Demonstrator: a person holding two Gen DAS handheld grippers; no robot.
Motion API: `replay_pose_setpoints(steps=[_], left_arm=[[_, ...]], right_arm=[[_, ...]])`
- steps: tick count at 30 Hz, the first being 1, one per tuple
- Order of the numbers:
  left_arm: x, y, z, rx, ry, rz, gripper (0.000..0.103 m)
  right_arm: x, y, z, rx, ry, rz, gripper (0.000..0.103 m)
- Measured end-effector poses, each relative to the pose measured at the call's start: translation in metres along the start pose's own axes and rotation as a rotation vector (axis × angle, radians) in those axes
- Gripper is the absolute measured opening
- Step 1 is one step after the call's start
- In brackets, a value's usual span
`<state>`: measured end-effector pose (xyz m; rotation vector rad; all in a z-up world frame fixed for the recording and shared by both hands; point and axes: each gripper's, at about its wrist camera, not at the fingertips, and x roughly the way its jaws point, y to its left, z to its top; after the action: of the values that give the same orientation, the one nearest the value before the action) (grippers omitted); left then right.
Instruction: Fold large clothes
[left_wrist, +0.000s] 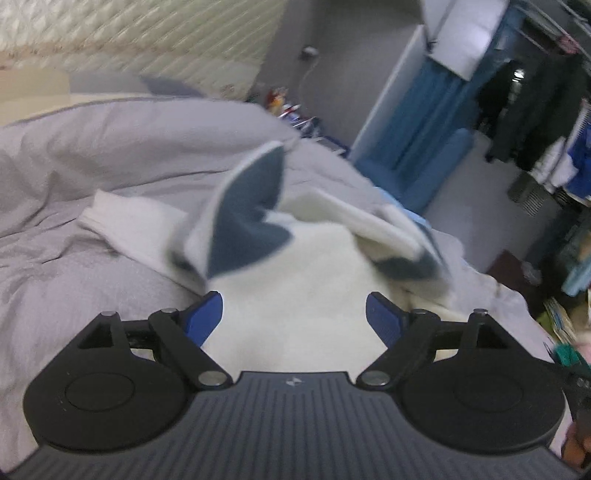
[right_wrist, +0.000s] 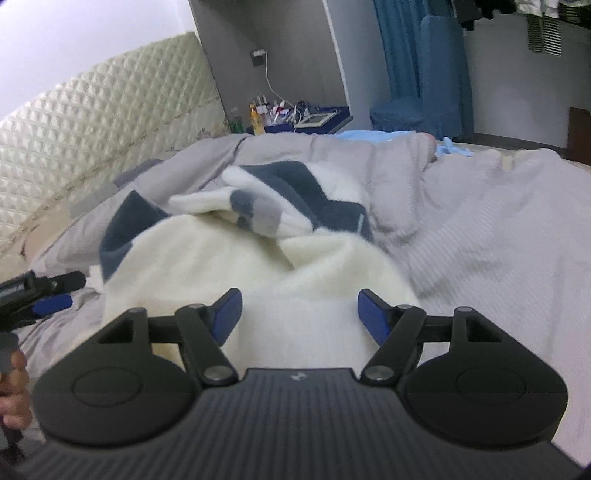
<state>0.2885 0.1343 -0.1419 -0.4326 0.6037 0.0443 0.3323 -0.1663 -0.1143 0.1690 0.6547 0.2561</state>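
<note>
A large cream fleece garment (left_wrist: 295, 295) with dark blue-grey patches lies crumpled on a bed with a grey cover (left_wrist: 74, 266). My left gripper (left_wrist: 294, 317) is open just above the cream cloth, with a blue-patched flap (left_wrist: 243, 225) standing up ahead of it. In the right wrist view the same garment (right_wrist: 258, 266) lies ahead. My right gripper (right_wrist: 300, 314) is open over its near cream edge. The left gripper (right_wrist: 44, 291) shows at the left edge beside the garment. Neither gripper holds cloth.
A quilted cream headboard (right_wrist: 92, 129) stands at the bed's far left. A cluttered nightstand (right_wrist: 295, 118) sits behind the bed. A blue chair (right_wrist: 424, 92) and curtain stand by the wall. Hanging clothes (left_wrist: 535, 122) fill a rack at the right.
</note>
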Motion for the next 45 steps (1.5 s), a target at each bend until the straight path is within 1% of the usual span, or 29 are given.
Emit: replay_pose_setpoints(steps=[2,4,6,9,11,14,16,18,21,22,23,24,26,27,28,29,31,33,35,38,41,45], left_arm=[[0.024,0.008,0.012,0.020,0.001,0.055,0.088],[0.046,0.013,0.026,0.050,-0.015,0.098,0.088],[0.065,0.018,0.036,0.056,-0.036,0.114,0.088],[0.088,0.030,0.043,0.051,-0.043,0.074,0.088],[0.101,0.041,0.041,0.022,-0.043,0.039,0.088],[0.120,0.055,0.041,-0.037,-0.053,0.020,0.087],[0.132,0.061,0.040,-0.046,-0.078,0.010,0.086],[0.143,0.066,0.038,-0.057,-0.092,0.001,0.083],[0.152,0.072,0.037,-0.054,-0.116,-0.016,0.073],[0.153,0.075,0.037,-0.051,-0.125,-0.019,0.066],[0.155,0.077,0.037,-0.047,-0.132,-0.013,0.058],[0.157,0.079,0.037,-0.049,-0.136,-0.005,0.054],[0.157,0.086,0.037,-0.081,-0.138,-0.015,0.043],[0.159,0.089,0.037,-0.094,-0.133,-0.026,0.041],[0.159,0.089,0.037,-0.097,-0.134,-0.031,0.036],[0.158,0.088,0.038,-0.088,-0.139,-0.033,0.031],[0.153,0.082,0.038,-0.069,-0.156,-0.038,0.026],[0.146,0.079,0.038,-0.066,-0.180,-0.053,0.023],[0.136,0.073,0.038,-0.056,-0.196,-0.059,0.021],[0.117,0.064,0.038,-0.056,-0.222,-0.103,0.019],[0.095,0.051,0.035,-0.033,-0.248,-0.125,0.019],[0.066,0.040,0.025,-0.067,-0.249,-0.166,0.018]], right_arm=[[0.016,0.004,0.011,-0.006,0.010,0.013,0.071],[0.036,0.011,0.025,-0.022,0.013,0.034,0.071],[0.057,0.023,0.036,-0.064,0.010,0.043,0.071],[0.092,0.039,0.051,-0.108,0.013,0.057,0.071],[0.117,0.044,0.057,-0.125,0.013,0.056,0.071],[0.149,0.040,0.055,-0.158,0.011,0.024,0.071],[0.167,0.036,0.048,-0.181,0.015,-0.006,0.072],[0.182,0.030,0.042,-0.189,0.017,-0.022,0.071],[0.194,0.026,0.039,-0.167,0.000,-0.030,0.072],[0.194,0.027,0.038,-0.178,-0.024,-0.034,0.071],[0.194,0.028,0.038,-0.186,-0.047,-0.039,0.066],[0.193,0.028,0.038,-0.193,-0.064,-0.044,0.059],[0.190,0.032,0.039,-0.210,-0.087,-0.055,0.053],[0.188,0.035,0.039,-0.223,-0.099,-0.064,0.051],[0.185,0.037,0.040,-0.231,-0.114,-0.070,0.046],[0.183,0.038,0.040,-0.237,-0.125,-0.073,0.041],[0.176,0.038,0.041,-0.242,-0.127,-0.073,0.035],[0.170,0.036,0.047,-0.217,-0.138,-0.083,0.029],[0.160,0.034,0.052,-0.193,-0.157,-0.090,0.027],[0.136,0.030,0.061,-0.146,-0.205,-0.101,0.026],[0.104,0.017,0.069,-0.085,-0.265,-0.147,0.026],[0.056,-0.004,0.072,0.025,-0.318,-0.175,0.025]])
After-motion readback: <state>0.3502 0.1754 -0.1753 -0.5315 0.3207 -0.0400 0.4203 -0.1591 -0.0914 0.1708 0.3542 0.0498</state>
